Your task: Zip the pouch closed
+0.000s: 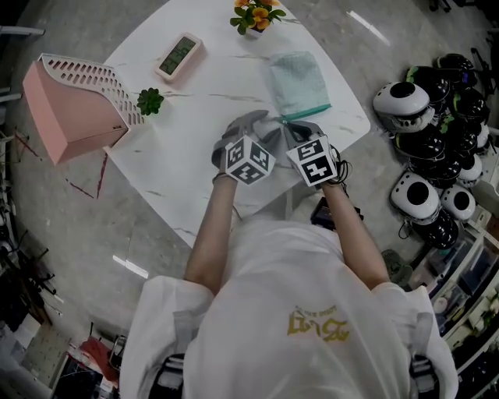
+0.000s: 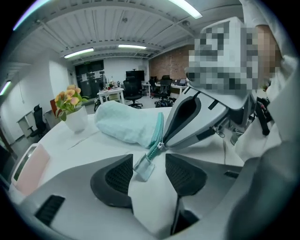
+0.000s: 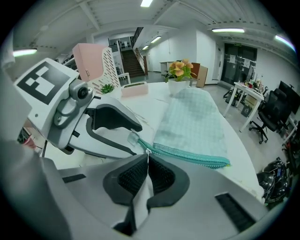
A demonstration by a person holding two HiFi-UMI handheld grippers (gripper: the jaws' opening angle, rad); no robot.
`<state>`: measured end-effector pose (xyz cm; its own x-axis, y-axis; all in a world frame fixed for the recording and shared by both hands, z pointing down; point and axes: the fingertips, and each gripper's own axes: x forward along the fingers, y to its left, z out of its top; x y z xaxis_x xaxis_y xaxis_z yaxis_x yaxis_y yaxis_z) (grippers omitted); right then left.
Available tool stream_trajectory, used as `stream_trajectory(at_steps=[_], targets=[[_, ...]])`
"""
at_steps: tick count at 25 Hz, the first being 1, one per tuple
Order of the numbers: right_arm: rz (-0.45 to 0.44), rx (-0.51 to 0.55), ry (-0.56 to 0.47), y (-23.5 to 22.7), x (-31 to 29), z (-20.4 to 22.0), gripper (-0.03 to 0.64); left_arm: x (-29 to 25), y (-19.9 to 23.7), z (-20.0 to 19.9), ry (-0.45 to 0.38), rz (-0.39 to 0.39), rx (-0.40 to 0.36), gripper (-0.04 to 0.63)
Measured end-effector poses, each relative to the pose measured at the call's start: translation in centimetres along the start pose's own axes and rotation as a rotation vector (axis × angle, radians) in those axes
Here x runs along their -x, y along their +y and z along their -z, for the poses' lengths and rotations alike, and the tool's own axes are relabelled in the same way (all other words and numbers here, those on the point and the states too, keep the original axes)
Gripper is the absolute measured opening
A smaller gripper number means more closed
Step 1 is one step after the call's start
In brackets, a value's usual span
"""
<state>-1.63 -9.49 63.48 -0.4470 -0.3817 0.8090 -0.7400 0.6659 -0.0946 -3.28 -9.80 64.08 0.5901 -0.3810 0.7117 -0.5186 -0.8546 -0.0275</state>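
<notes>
A pale mint fabric pouch (image 1: 296, 82) lies on the white table (image 1: 195, 117), its teal zipper (image 3: 187, 157) along the near edge. My left gripper (image 2: 149, 160) is open; the pouch's small end tab (image 2: 143, 168) lies between its pads, and neither pad touches it. My right gripper (image 3: 148, 161) is shut on the zipper pull (image 3: 148, 153) at the tab end of the zipper. In the head view both grippers, left (image 1: 261, 128) and right (image 1: 300, 131), sit side by side at the pouch's near edge. The right gripper view shows the pouch (image 3: 192, 124) stretching away.
A pink file rack (image 1: 74, 105), a small green plant (image 1: 150, 101), a white desk clock (image 1: 178, 56) and a flower pot (image 1: 256, 15) stand on the far and left parts of the table. Black-and-white helmets (image 1: 429, 117) are piled on the floor at right.
</notes>
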Motion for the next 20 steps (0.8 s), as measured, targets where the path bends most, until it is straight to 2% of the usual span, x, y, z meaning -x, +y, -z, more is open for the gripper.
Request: stream_trajectory(at_steps=[4, 11, 13, 17, 20], targets=[[-0.038, 0.024, 0.008, -0.2, 0.7, 0.3, 0.017, -0.3, -0.2, -0.5, 0.03, -0.011, -0.037, 0.229], [-0.09, 0.084, 0.02, -0.1, 0.5, 0.3, 0.017, -0.8, -0.5, -1.1, 0.074, -0.021, -0.069, 0.089], [-0.094, 0.096, 0.025, -0.4, 0.5, 0.3, 0.017, -0.8, -0.9, -1.1, 0.088, 0.003, -0.052, 0.041], [-0.116, 0.154, 0.027, -0.3, 0.5, 0.2, 0.017, -0.4, -1.4, -0.8, 0.096, 0.041, 0.053, 0.037], [-0.124, 0.202, 0.029, 0.0, 0.7, 0.1, 0.017, 0.0, -1.3, -0.7, 0.101, 0.049, 0.095, 0.036]])
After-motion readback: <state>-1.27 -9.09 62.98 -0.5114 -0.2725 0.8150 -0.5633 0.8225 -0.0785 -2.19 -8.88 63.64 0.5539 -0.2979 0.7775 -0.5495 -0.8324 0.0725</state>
